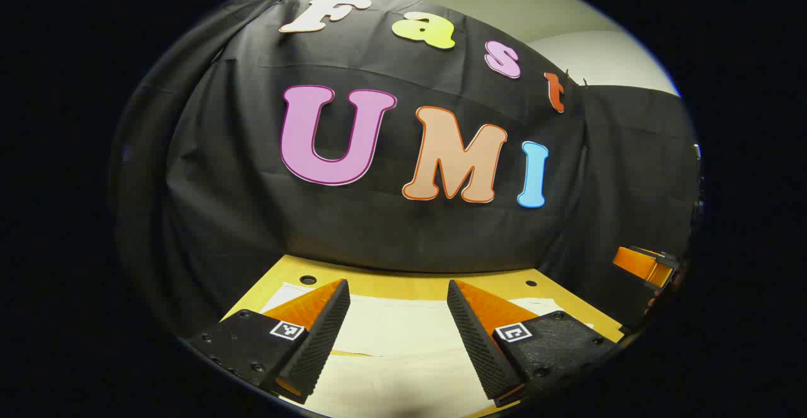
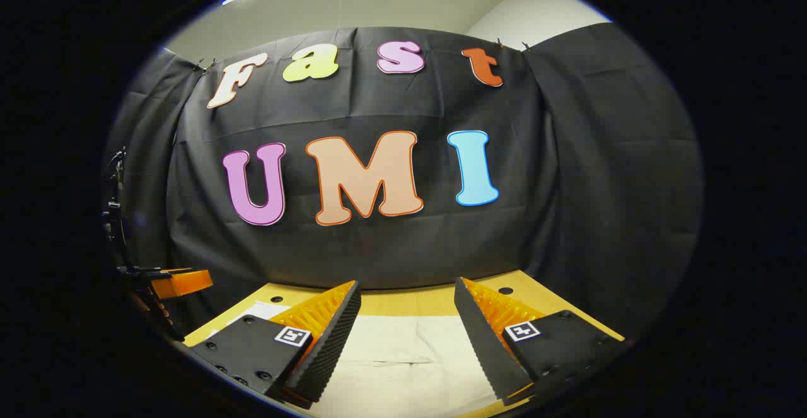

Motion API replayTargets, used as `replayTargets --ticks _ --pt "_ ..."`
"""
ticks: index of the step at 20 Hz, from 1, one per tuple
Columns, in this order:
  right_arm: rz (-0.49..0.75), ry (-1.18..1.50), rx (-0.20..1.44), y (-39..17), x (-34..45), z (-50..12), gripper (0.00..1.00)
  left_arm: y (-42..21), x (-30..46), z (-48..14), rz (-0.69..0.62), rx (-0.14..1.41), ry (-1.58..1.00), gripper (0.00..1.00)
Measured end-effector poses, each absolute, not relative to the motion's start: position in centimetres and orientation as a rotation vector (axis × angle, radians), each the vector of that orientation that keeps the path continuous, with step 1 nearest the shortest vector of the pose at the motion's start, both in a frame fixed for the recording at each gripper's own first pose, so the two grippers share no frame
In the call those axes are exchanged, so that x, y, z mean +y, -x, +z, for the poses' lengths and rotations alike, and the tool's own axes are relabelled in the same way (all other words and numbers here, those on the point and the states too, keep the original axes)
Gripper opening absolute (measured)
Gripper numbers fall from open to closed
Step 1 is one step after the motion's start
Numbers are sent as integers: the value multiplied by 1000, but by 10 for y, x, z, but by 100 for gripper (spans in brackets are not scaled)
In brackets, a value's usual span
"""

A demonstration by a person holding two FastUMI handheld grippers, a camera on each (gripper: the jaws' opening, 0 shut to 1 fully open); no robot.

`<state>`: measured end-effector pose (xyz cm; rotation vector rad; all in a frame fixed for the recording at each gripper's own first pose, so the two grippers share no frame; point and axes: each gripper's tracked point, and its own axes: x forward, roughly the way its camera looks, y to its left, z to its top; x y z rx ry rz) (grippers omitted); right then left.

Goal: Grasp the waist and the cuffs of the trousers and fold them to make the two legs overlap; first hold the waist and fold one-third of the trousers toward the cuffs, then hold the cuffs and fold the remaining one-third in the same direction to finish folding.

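At 6 o'clock, trousers [image 1: 391, 342] lie flat on surface [image 1: 403, 284]. L tool [image 1: 398, 317] & R tool [image 2: 407, 320] wide, empty. Next: grab waist & cuffs.

Ribbed wedge jaws, black mounts [image 1: 252, 342] — square marker tags [image 2: 293, 336]

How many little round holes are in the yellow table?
2 in the left gripper view: one hole at the far left of the table, one hole at the far right. The trousers may hide more.

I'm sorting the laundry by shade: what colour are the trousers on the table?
Cream, plain, with no pattern: the trousers show best in the right gripper view.
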<state>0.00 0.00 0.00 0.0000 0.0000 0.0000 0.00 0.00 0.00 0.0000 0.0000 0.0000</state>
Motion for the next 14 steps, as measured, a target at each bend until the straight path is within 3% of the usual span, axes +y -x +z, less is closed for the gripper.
replayTargets --ticks 14 --pt "36 14 7 -10 0 -2 96 -3 -9 -5 0 19 -33 94"
